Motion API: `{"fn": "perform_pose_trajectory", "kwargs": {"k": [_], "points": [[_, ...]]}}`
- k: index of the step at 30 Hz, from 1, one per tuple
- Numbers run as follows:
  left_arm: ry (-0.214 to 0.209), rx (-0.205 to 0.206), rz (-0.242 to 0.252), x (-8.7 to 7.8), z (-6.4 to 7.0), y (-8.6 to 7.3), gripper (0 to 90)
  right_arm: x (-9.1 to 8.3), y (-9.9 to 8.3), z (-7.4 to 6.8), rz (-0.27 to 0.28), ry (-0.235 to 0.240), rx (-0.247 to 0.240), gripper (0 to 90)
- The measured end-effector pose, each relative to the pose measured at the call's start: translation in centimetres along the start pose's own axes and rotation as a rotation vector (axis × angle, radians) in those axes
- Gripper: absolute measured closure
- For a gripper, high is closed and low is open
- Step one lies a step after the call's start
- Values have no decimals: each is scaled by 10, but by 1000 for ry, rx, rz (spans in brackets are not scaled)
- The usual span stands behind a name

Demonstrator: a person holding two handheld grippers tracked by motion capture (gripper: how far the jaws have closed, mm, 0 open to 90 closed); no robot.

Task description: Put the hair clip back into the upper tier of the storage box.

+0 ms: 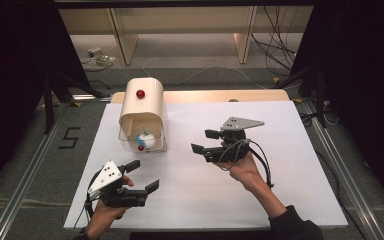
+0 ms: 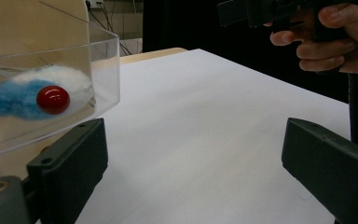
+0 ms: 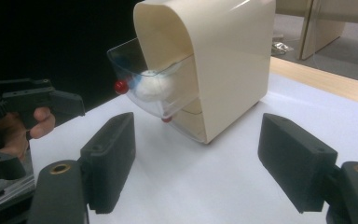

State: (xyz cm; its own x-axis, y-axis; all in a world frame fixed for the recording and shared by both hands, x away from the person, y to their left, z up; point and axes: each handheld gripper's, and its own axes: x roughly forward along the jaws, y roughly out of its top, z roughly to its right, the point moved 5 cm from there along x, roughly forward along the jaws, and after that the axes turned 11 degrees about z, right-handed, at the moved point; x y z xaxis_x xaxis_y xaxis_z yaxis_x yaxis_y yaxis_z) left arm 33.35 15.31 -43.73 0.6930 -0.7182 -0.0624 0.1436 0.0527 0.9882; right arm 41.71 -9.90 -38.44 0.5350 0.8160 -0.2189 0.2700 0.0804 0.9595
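Two grippers spread wide, one cream cabinet with its clear drawer pulled out.

We count two grippers, one cabinet [image 1: 143, 107], two red knobs and one fluffy ball. Our left gripper [image 1: 143, 176] hangs released, jaws well apart, gripping nothing; the right gripper [image 1: 204, 141] is likewise spread and empty. The cabinet stands ahead of the left gripper and off to the left of the right one, apart from both. It is cream, round-topped, with one red knob [image 1: 140, 93] high on it. Its clear plastic drawer [image 3: 142, 81] juts out, just beyond the left gripper's jaw, carrying the second red knob [image 2: 52, 99] on its front. Inside lies a blue-and-white fluffy ball [image 2: 39, 93].
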Motion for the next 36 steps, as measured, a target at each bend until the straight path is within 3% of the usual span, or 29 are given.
{"fn": "perform_pose_trajectory", "kwargs": {"k": [23,36], "points": [[-2,-2,3,-1,0,1,66,-24,-15,6,56,-17,10,283],[-2,0,-1,-1,0,0,66,-38,-25,13,60,-41,16,283]]}}
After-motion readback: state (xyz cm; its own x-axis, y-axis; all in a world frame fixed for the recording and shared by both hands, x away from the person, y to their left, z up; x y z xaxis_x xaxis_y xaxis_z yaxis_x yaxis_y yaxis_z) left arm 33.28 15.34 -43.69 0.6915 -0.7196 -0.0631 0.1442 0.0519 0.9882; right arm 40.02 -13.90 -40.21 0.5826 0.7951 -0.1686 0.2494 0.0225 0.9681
